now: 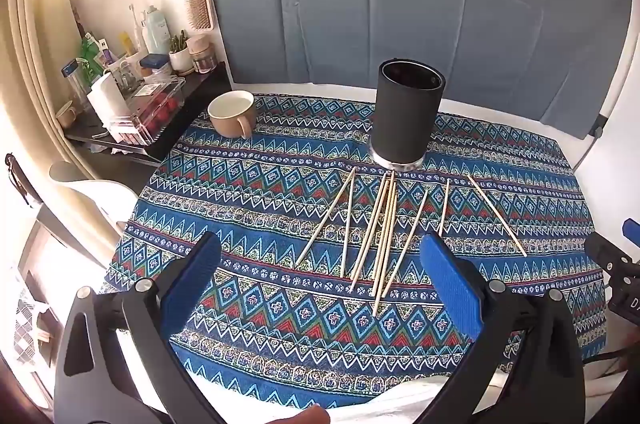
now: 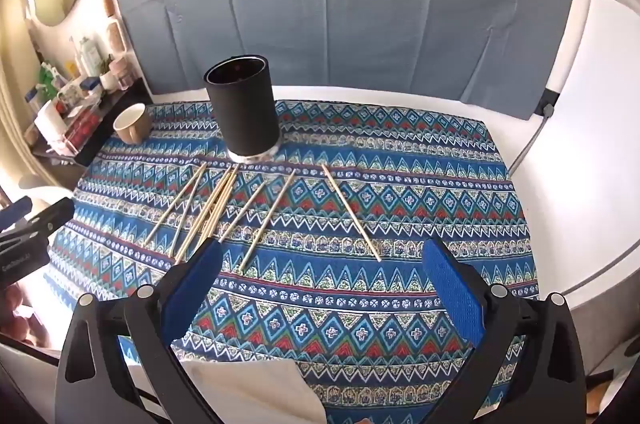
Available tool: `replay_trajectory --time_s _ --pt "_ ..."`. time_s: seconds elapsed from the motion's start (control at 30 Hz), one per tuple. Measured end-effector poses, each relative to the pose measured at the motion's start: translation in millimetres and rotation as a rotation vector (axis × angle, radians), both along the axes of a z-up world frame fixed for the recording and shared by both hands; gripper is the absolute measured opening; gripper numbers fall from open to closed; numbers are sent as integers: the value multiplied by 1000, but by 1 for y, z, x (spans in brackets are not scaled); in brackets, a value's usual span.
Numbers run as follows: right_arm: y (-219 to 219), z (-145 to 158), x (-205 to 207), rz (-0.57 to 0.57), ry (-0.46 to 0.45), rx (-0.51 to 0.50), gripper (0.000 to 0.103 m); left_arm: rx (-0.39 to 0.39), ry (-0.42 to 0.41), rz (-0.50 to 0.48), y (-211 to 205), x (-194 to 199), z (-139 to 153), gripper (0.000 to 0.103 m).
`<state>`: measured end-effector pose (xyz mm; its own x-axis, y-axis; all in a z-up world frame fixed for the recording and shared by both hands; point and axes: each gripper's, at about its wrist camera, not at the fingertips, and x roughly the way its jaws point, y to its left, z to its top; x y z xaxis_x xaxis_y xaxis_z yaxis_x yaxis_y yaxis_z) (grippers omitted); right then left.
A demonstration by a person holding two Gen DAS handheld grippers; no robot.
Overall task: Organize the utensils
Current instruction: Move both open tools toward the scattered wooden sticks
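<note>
1. Both jaws stand wide and empty: left gripper [image 1: 320, 256], right gripper [image 2: 322, 260], nearest the viewer.
2. Thin pale wooden chopsticks [image 1: 384, 228] lie fanned at 12 o'clock on the patterned blue tablecloth [image 1: 280, 324]; overlapping ones could roll or come up together.
3. Farther, the tall black cylindrical holder [image 1: 406, 116] looks empty and might tip if bumped.
4. At 11 o'clock, the tan ceramic mug [image 1: 232, 114] looks empty.

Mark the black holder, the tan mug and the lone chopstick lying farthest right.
black holder [image 1: 404, 120]: left wrist view, middle of its outer wall.
tan mug [image 1: 229, 124]: left wrist view, outer wall beside the handle.
lone chopstick [image 2: 351, 213]: right wrist view, about midway along its shaft.
</note>
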<state>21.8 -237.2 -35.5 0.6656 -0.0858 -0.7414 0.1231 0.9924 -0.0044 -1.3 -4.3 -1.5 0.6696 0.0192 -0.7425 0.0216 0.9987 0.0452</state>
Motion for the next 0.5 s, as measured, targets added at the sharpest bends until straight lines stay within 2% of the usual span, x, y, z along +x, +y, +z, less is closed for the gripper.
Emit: replay_trajectory --time_s 0.5 --pt "0 0 0 -2 4 -18 95 -8 2 -2 -1 1 1 97"
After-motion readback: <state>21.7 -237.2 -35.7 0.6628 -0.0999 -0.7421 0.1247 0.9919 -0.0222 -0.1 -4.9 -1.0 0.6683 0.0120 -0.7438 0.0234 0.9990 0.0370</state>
